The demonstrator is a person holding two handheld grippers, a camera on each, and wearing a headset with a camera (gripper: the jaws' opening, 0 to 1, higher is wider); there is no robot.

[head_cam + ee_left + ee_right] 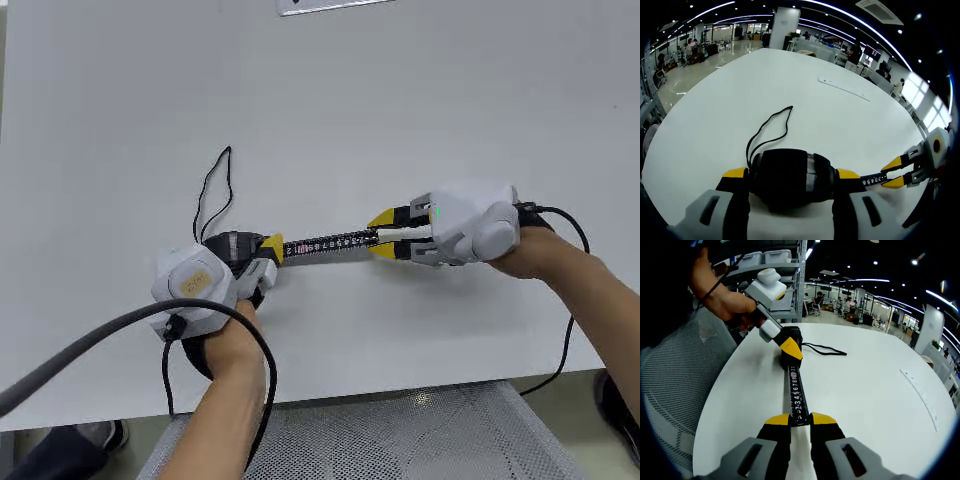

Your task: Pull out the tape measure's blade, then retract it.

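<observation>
Left claw (pixel 262 255) clenched on tape measure (pixel 232 248) case, near the tabletop (pixel 400 120) front edge. Right claw (pixel 383 235) pinches blade (pixel 325 243) tip, blade stretched straight between them. Broad white surface beyond; black cord (pixel 212 195) trails away.

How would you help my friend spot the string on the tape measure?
Find the big white table, then the left claw squeezing the black tape measure case. From the case a thin black cord loop lies limp on the table, pointing away from the person. Unlike the stiff numbered blade reaching the right claw, it's bendy and plain.
</observation>
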